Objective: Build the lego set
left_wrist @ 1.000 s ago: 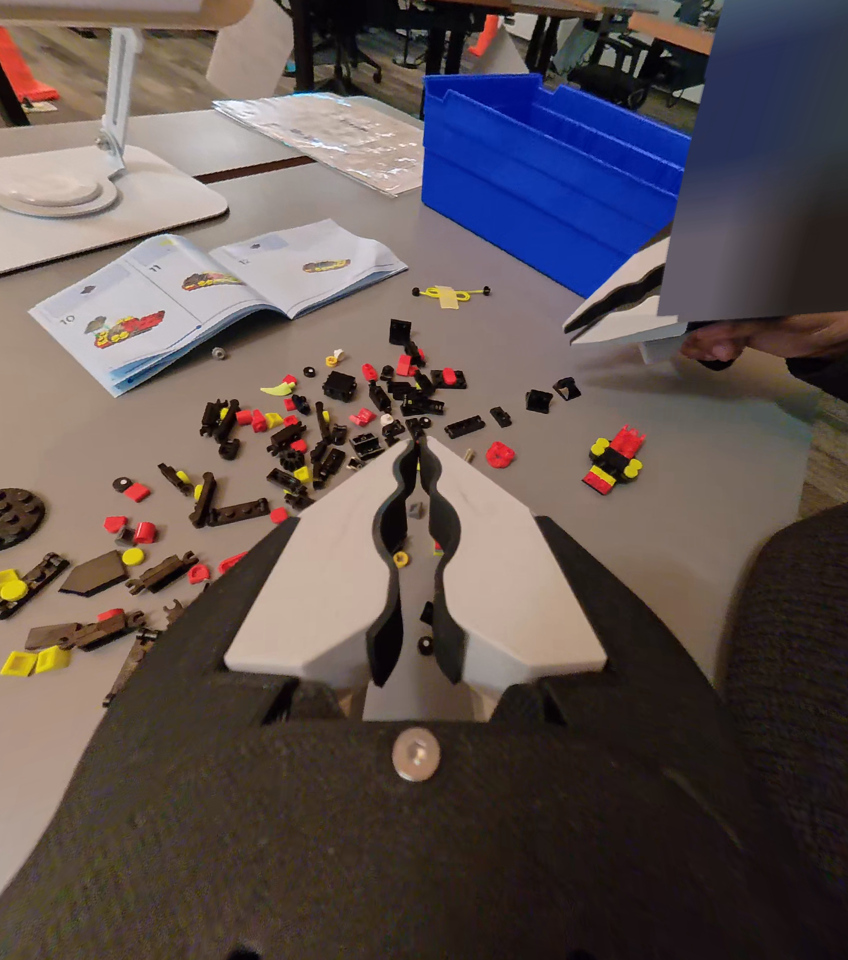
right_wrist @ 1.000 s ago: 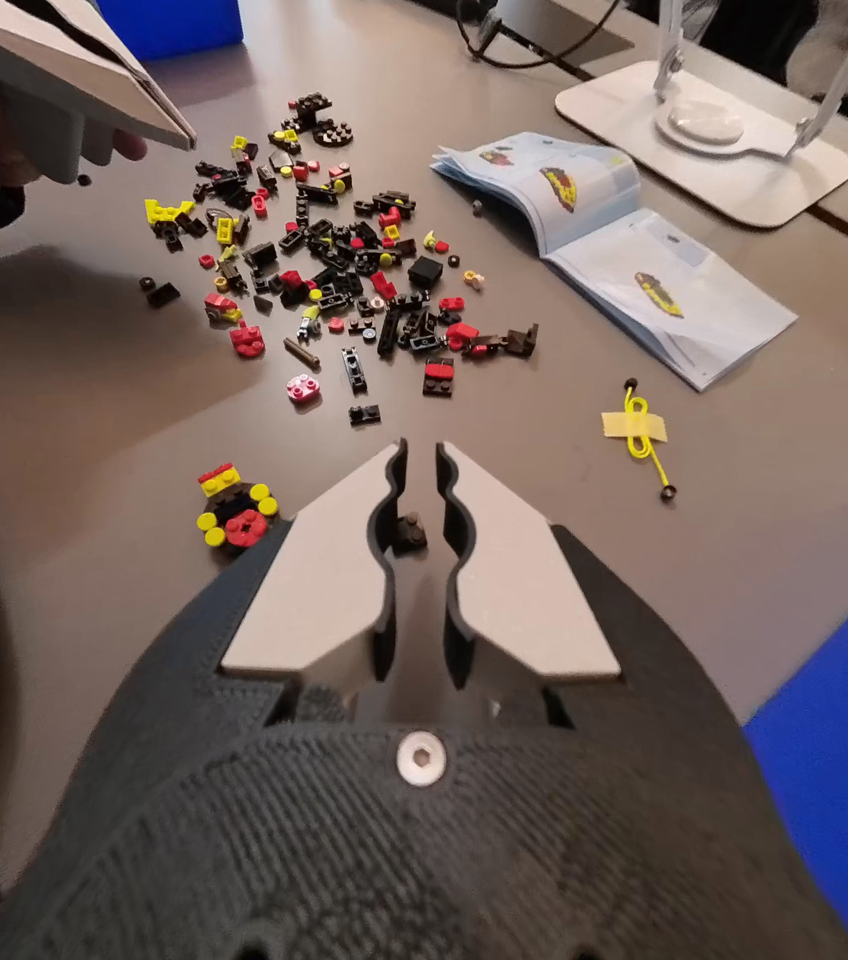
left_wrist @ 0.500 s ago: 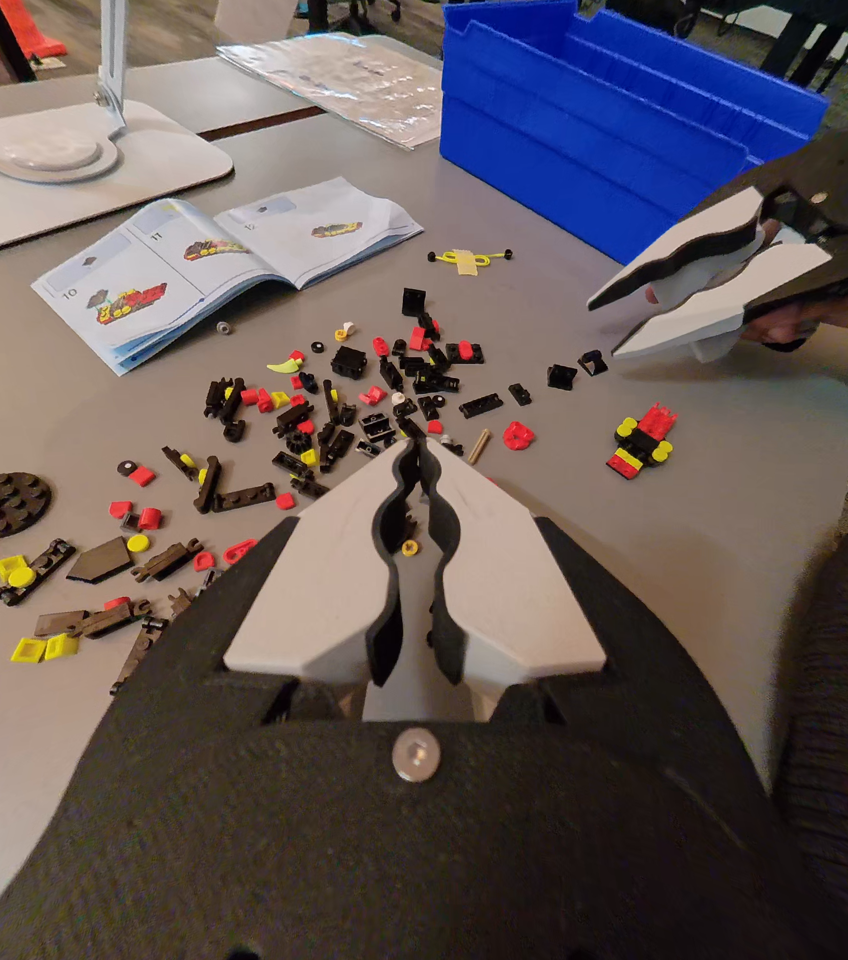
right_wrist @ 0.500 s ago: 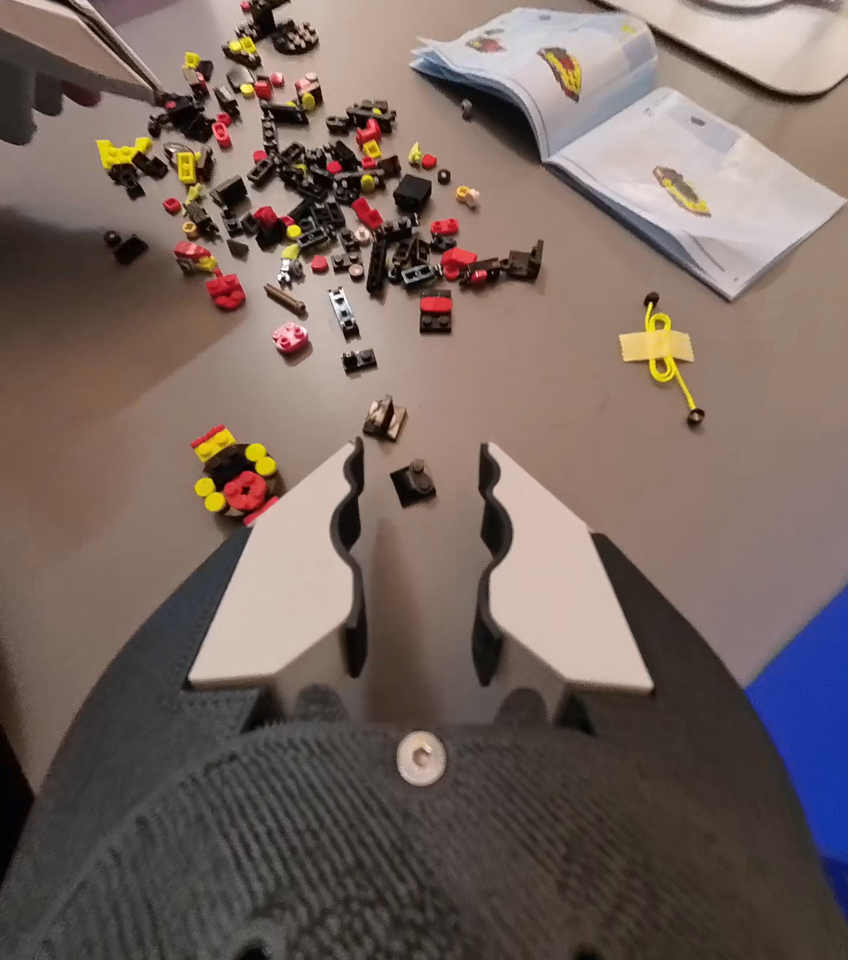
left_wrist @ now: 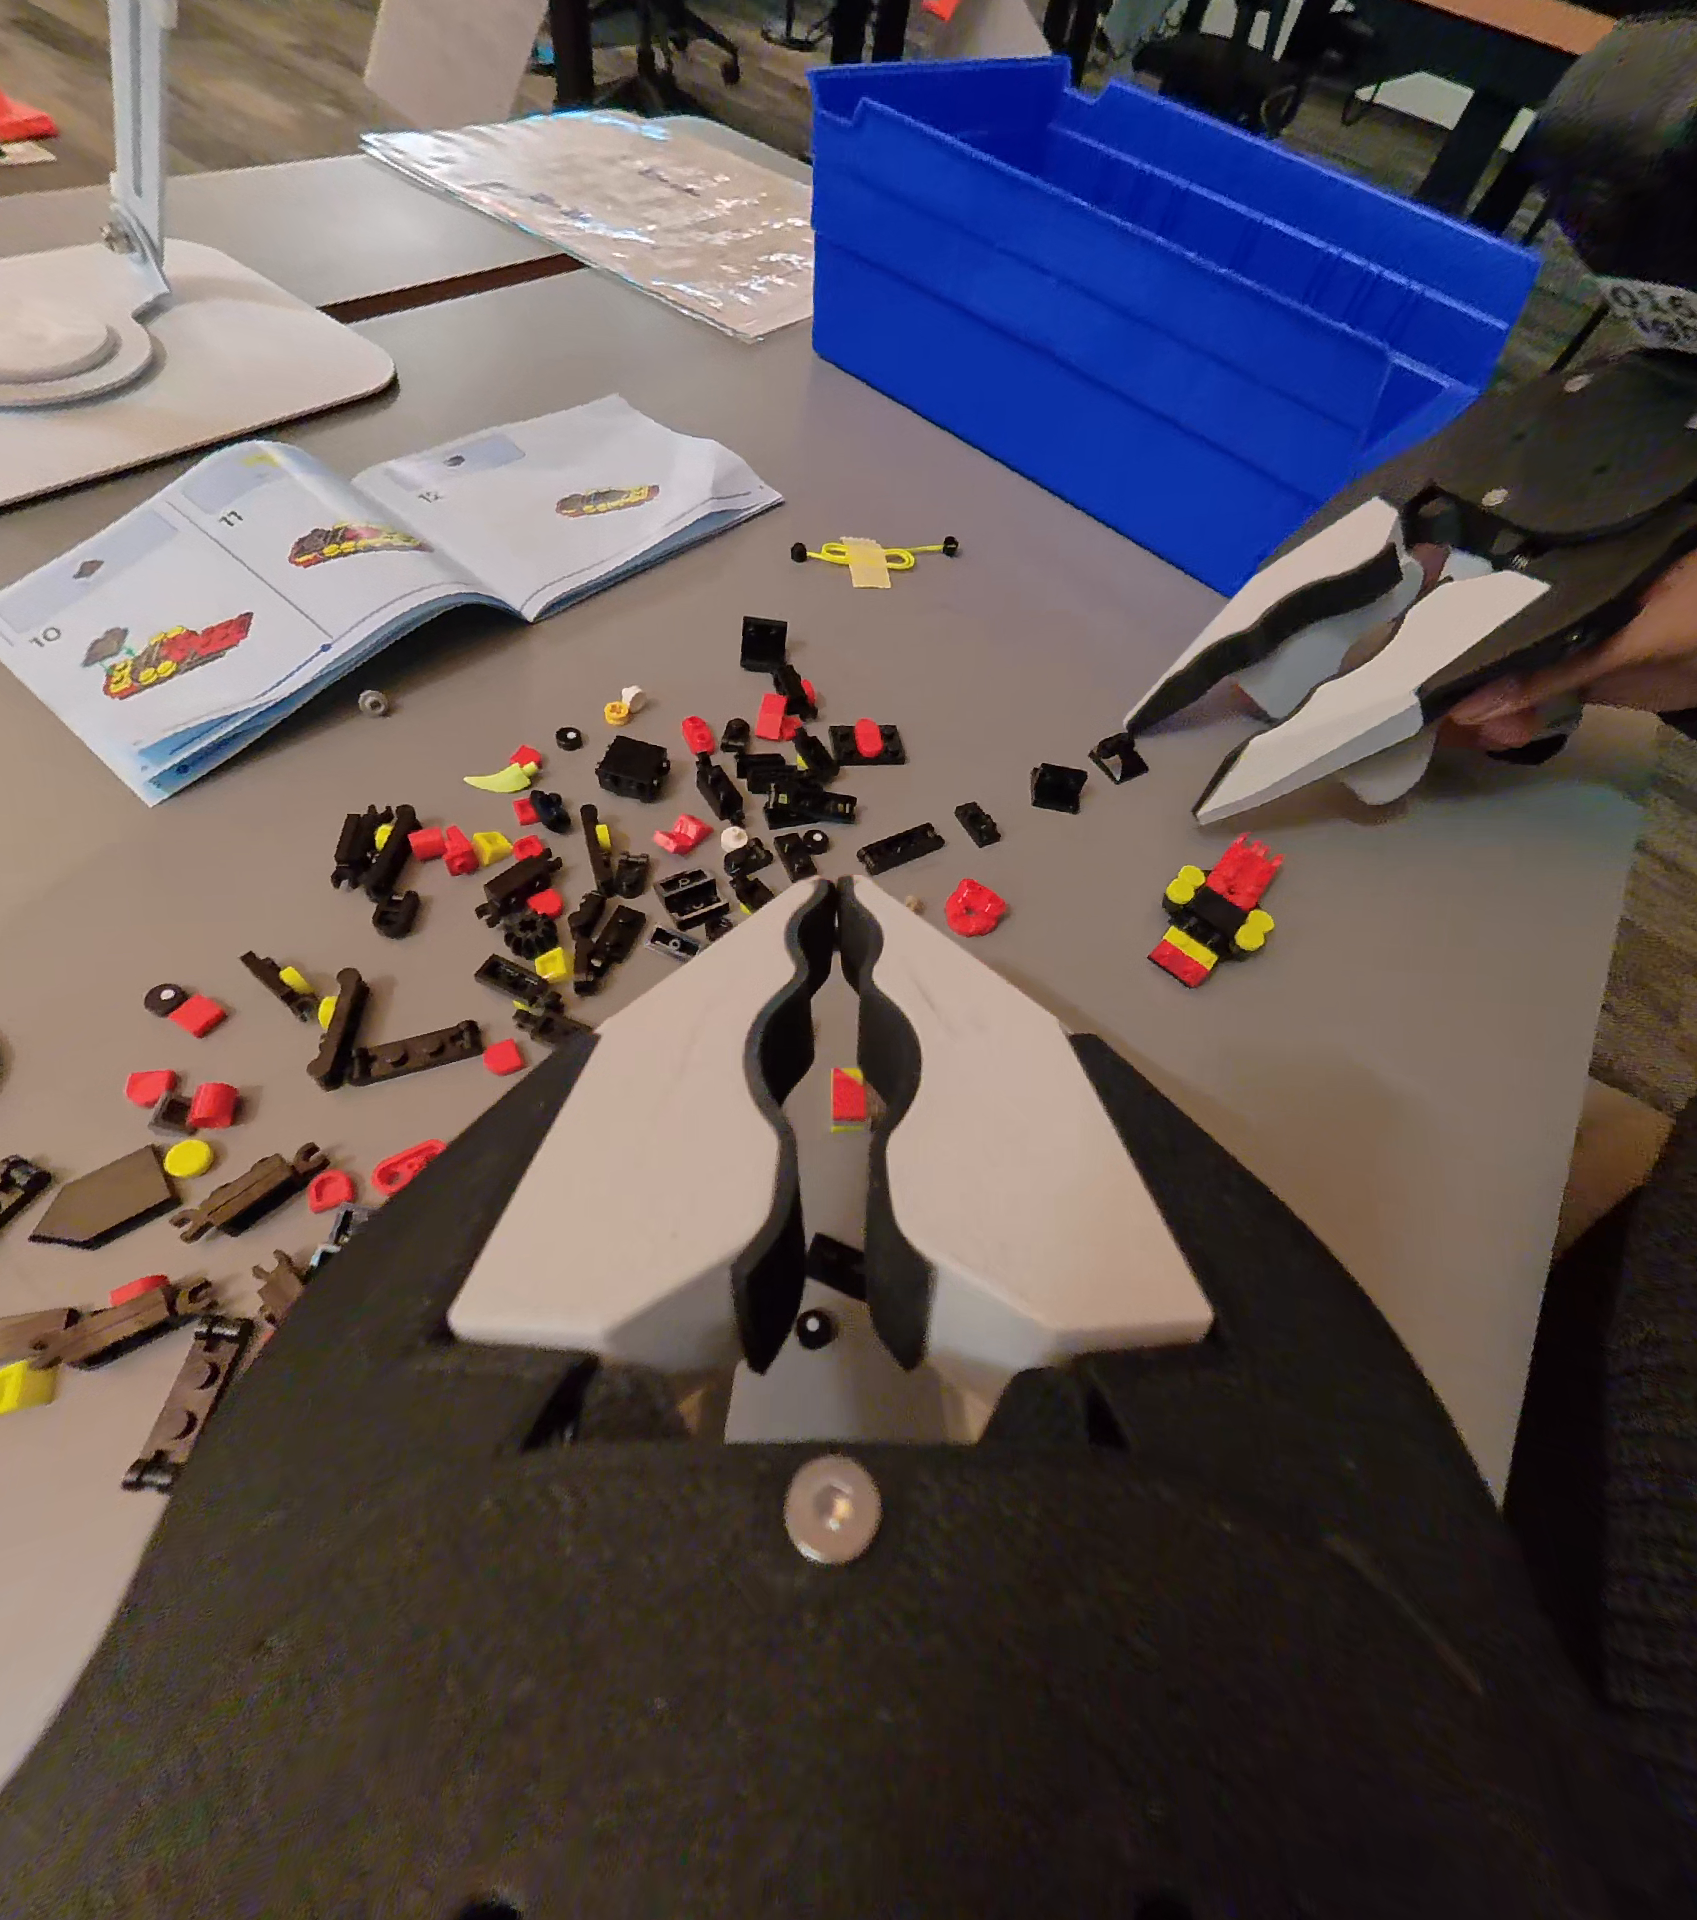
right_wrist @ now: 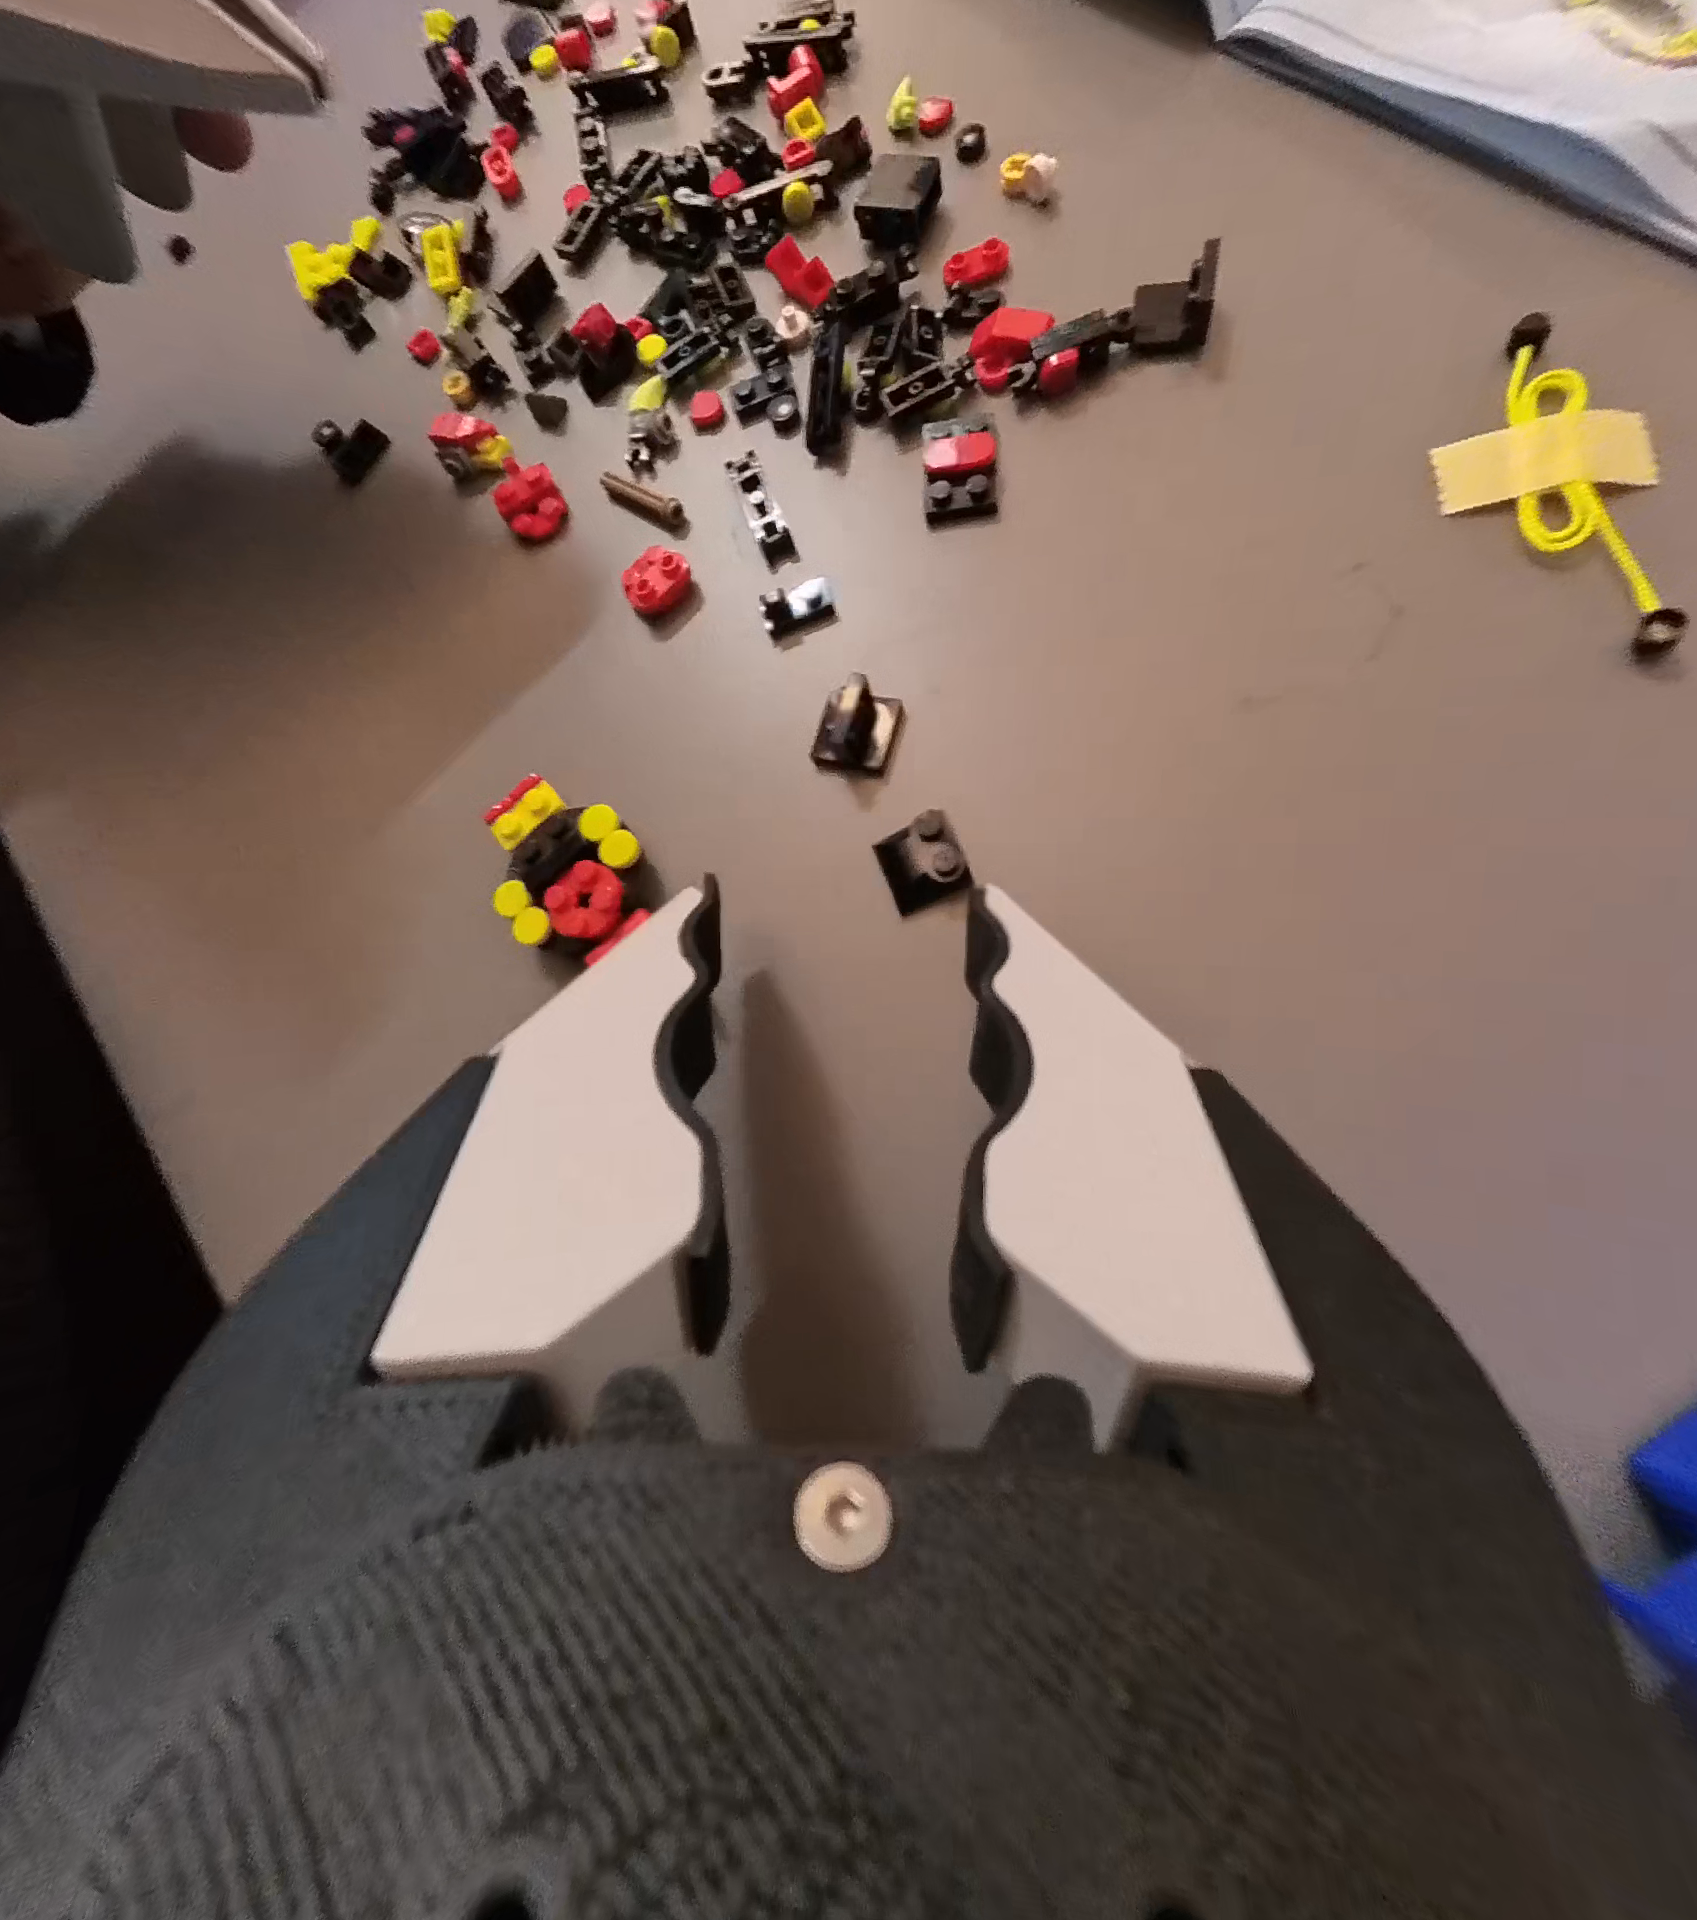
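The right gripper [right_wrist: 842,902] now stands wide apart and empty; a second ago its jaws were nearly together around a small black studded piece [right_wrist: 925,860], which now lies free on the grey bench [right_wrist: 1291,935] just ahead of the right-hand fingertip. In the left wrist view the same tool [left_wrist: 1171,769] has come down low over the bench near its right edge, one tip touching that black piece [left_wrist: 1119,758]. The left gripper [left_wrist: 837,888] is as before: tips pressed together over the pile, and whether anything is pinched at them I cannot tell.

The partly built model [right_wrist: 569,868], a knot of black, red and yellow round-studded bricks, sits just beside the right gripper's left finger, near the bench's right edge [left_wrist: 1213,920]. A second black piece with an upright clip [right_wrist: 856,725] lies just beyond. The loose pieces [left_wrist: 636,831] spread across the middle of the bench: small glossy plates, studs and slopes in black, red and yellow.

Toward the far edge an open instruction booklet [left_wrist: 356,582] lies flat, its pale blue pages curling. A yellow cord wrapped in a strip of tape [left_wrist: 870,556] rests between booklet and a ribbed blue plastic bin [left_wrist: 1135,312] at the far right corner. Both tools have smooth grey fingers with wavy black pads and rough, grainy black bodies.
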Available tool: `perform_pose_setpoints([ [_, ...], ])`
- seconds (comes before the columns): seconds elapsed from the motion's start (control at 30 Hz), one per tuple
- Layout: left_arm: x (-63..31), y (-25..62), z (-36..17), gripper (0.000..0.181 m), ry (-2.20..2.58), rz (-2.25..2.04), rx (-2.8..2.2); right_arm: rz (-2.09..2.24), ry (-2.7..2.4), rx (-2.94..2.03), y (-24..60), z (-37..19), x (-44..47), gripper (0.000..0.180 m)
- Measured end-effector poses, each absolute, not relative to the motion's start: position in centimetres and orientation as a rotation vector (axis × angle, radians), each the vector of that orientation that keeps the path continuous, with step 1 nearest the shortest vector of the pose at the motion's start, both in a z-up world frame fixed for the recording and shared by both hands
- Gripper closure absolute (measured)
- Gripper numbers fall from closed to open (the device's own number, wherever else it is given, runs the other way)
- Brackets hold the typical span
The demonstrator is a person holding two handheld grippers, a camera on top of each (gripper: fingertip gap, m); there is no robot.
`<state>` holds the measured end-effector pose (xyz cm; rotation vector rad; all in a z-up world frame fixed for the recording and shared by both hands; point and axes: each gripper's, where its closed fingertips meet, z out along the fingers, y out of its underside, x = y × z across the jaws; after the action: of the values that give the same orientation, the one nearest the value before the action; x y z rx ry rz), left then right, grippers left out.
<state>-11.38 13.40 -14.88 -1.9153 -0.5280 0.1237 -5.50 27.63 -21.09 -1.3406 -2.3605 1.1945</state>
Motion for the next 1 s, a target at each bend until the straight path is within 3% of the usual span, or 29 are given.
perform_pose_setpoints([
  [0.03,-11.3,13.5,-14.9,0.181,-0.525,0.121,-1.915,1.232,-2.372,-1.352,27.4,-21.0,-5.3,0.136],
  [0.2,-11.2,13.5,-14.9,0.181,-0.525,0.118,-1.916,1.344,-2.381,-1.411,27.1,-20.4,-5.2,0.135],
  [0.47,-11.2,12.9,-15.2,0.181,-0.555,0.104,-1.921,1.172,-2.415,-1.281,26.9,-21.2,-6.2,0.133],
  [0.77,-11.3,13.1,-15.3,0.181,-0.585,0.061,-1.913,1.254,-2.441,-1.396,26.8,-20.9,-4.8,0.140],
  [1.0,-11.4,13.6,-15.5,0.181,-0.583,0.031,-1.917,1.223,-2.423,-1.189,26.6,-19.9,-4.9,0.150],
])
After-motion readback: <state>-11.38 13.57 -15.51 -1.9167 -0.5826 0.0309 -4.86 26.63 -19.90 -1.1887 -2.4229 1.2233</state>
